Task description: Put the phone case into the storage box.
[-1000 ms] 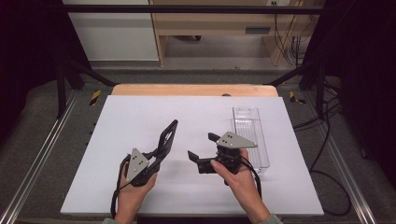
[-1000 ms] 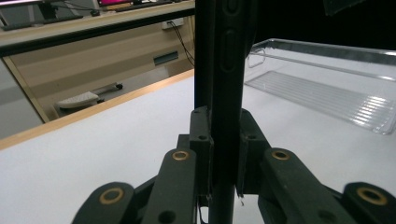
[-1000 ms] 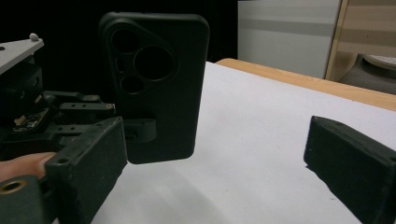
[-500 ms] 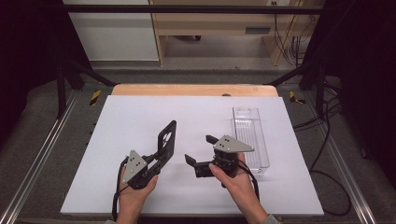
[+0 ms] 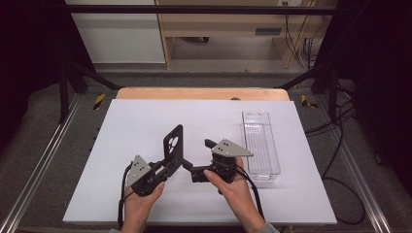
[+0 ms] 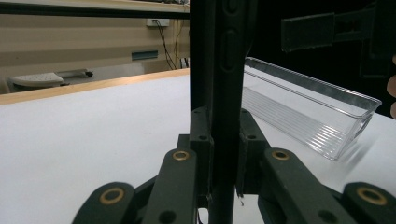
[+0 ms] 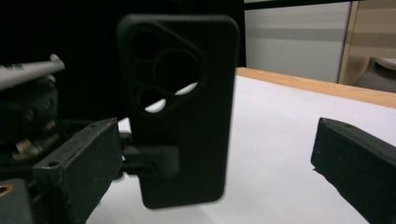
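Fingers of the left gripper [image 5: 167, 165] stay clamped on the black phone case [image 5: 173, 144], now turned upright with its camera cut-outs facing the right gripper [image 5: 200, 158]; that one has slid in closer, fingers just opened wide, apart. The clear tray [image 5: 261, 145] rests unmoved on the tabletop [image 5: 145, 116]

Both forearms come in from the near edge. The left gripper [image 5: 165, 167] has its jaws clamped, pointing forward and to the right. The right gripper [image 5: 206, 160] points to the left, its jaws spread wide, having just opened a little more.
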Available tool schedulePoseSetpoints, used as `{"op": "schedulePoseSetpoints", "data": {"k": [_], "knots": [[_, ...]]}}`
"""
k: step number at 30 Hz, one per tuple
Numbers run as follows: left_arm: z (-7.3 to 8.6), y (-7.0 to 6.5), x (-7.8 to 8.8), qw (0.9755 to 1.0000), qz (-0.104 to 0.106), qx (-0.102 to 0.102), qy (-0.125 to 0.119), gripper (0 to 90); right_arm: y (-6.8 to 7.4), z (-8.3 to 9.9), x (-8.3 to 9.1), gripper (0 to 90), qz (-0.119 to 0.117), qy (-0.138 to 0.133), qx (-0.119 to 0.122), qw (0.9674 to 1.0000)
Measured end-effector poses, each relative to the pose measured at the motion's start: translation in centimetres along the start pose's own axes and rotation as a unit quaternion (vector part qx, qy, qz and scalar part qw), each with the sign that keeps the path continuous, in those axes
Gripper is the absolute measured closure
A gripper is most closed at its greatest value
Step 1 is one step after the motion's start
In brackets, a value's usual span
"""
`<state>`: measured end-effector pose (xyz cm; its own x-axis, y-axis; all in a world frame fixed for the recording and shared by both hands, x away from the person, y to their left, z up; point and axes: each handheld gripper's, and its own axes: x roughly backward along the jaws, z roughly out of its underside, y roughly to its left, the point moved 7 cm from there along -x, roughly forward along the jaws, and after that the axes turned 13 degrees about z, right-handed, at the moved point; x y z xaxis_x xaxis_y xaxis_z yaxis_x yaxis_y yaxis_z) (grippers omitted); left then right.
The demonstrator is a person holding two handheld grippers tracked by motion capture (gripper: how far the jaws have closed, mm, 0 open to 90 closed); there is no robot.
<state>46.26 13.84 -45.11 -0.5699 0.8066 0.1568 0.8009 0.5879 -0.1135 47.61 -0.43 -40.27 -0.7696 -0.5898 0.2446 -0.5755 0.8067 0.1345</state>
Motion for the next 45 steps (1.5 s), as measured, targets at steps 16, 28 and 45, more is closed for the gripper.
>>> {"op": "schedulePoseSetpoints", "data": {"k": [16, 28, 45], "knots": [[0.1, -0.6, -0.3, 0.9999, 0.01, -0.002, 0.008, 80.3, 2.6, -2.1, -2.5, 2.4, -0.008, -0.01, 0.006, 0.9999], [0.1, -1.2, -0.5, 0.9996, 0.026, 0.003, 0.01, 80.2, 2.0, -2.1, -3.7, 2.3, 0.017, -0.006, 0.01, 0.9998], [0.3, -1.3, -0.7, 0.9989, 0.042, 0.02, 0.007, 80.2, 2.1, -1.5, -4.7, 4.5, -0.002, 0.004, 0.01, 0.9999]]}}
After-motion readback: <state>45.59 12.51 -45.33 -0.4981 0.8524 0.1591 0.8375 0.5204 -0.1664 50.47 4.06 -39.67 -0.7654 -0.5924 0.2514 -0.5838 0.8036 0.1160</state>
